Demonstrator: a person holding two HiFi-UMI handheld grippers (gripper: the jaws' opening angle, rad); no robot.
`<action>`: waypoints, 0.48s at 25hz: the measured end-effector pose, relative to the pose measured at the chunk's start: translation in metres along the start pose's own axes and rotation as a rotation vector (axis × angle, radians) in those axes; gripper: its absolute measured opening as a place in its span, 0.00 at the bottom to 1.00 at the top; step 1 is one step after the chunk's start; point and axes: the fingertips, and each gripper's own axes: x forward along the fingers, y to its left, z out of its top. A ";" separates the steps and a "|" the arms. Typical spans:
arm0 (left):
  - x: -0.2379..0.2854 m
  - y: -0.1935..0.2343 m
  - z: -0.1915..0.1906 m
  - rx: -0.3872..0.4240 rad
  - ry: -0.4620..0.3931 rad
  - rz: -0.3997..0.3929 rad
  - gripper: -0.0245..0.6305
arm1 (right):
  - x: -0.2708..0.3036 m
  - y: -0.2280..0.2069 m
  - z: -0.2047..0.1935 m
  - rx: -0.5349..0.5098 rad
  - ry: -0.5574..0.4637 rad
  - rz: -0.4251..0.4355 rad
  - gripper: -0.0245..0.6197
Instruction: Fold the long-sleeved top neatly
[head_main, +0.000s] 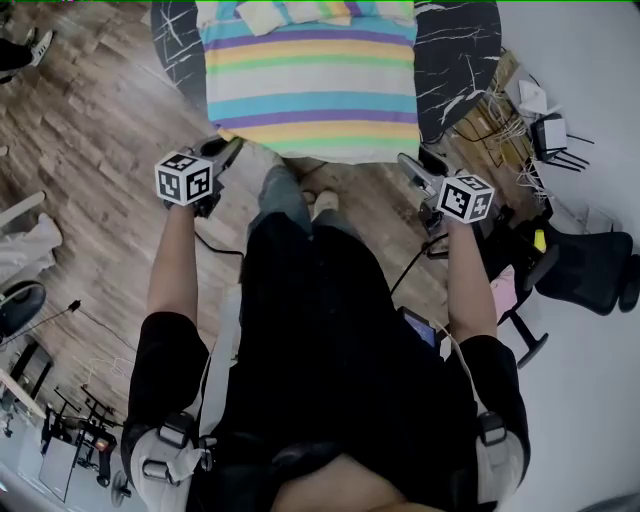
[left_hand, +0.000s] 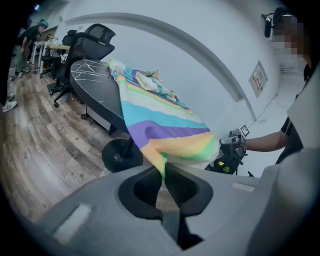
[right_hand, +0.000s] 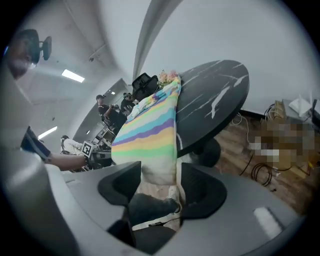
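**Left gripper** (left_hand: 163, 172): fingers (left_hand: 187, 188) clenched on a lower corner of the striped top (left_hand: 160, 117). The pinched cloth is a narrow yellow-and-green fold that rises from between the pads. In the head view this gripper (head_main: 228, 150) sits at the left end of the hanging hem, held by a bare forearm.

**Right gripper** (right_hand: 160, 175): fingers (right_hand: 201, 192) released and standing wide apart. The pale hem of the top (right_hand: 150, 130) hangs into the gap between them. The right edge of the cloth is close to the right pad, and contact cannot be made out. In the head view this gripper (head_main: 410, 165) is just off the right end of the hem.

**Striped top** (head_main: 310, 90): spread flat on the tabletop (head_main: 455, 50), with bands of turquoise, purple, yellow, green and off-white running across. The near hem drapes over the tabletop's edge towards the person. The far end is bunched in loose folds.

**Tabletop**: dark with white veining and a rounded outline. Bare surface shows on both sides of the garment. It stands on a round pedestal base (left_hand: 120, 155).

**Surroundings:**
- Wood floor (head_main: 90, 90) under the table and the person.
- The person's shoe (head_main: 325, 205), between the two grippers and below the hem.
- Black office chair (head_main: 590, 265) at the right.
- Tangle of cables (head_main: 490, 110) beside the table's right side.
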 end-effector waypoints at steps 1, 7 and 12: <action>-0.003 -0.003 -0.001 -0.006 -0.003 -0.007 0.08 | 0.002 0.001 -0.002 0.018 0.001 0.020 0.42; -0.028 -0.022 0.001 -0.022 -0.036 -0.035 0.07 | -0.007 0.014 0.011 0.078 -0.100 0.100 0.07; -0.049 -0.047 0.012 -0.064 -0.085 -0.077 0.07 | -0.019 0.029 0.016 0.070 -0.127 0.132 0.07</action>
